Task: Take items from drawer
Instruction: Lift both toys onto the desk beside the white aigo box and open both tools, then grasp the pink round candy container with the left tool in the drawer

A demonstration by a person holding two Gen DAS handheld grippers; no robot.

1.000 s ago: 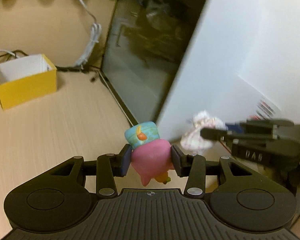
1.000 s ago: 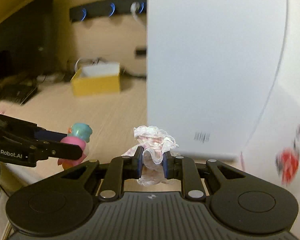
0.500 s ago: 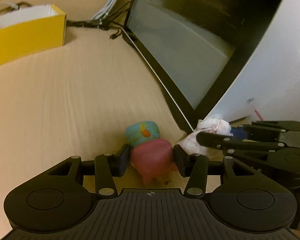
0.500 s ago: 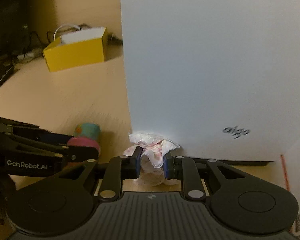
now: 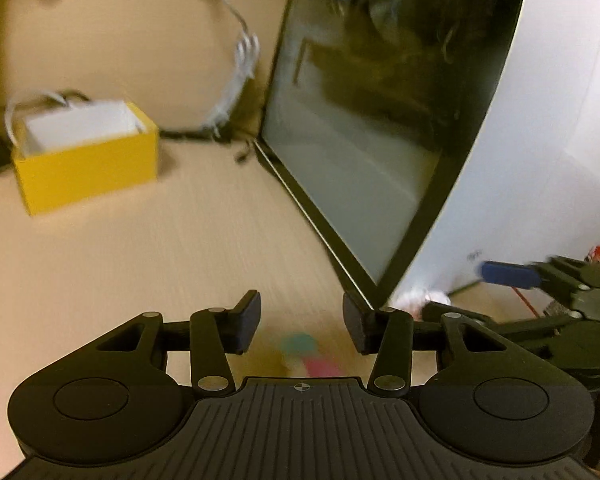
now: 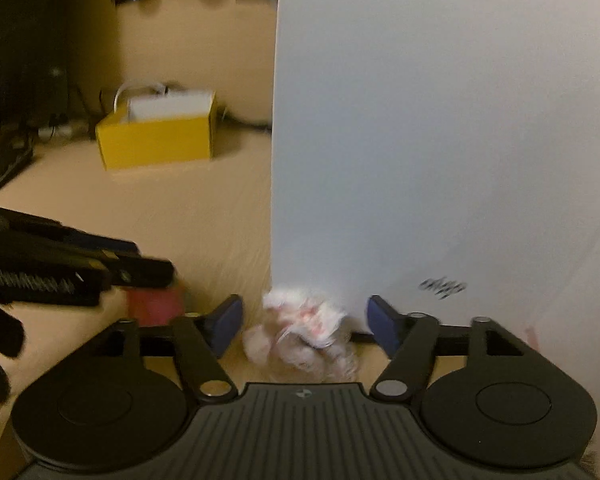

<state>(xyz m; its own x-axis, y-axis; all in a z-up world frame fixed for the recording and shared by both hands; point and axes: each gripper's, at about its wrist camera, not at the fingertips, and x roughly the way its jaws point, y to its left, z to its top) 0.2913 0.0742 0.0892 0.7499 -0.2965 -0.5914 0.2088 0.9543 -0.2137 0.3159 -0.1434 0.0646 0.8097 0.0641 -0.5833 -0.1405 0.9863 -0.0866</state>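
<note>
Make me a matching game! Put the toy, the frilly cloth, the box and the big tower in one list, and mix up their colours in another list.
Things:
1. toy
2. frilly cloth
3. box
4. big tower

Colours:
A. yellow outside, white inside
B. plain white side, with a dark glass panel in the left wrist view
C. teal and pink
D. white with pink spots

Pairs: 1-C, 2-D, 3-A, 4-B
</note>
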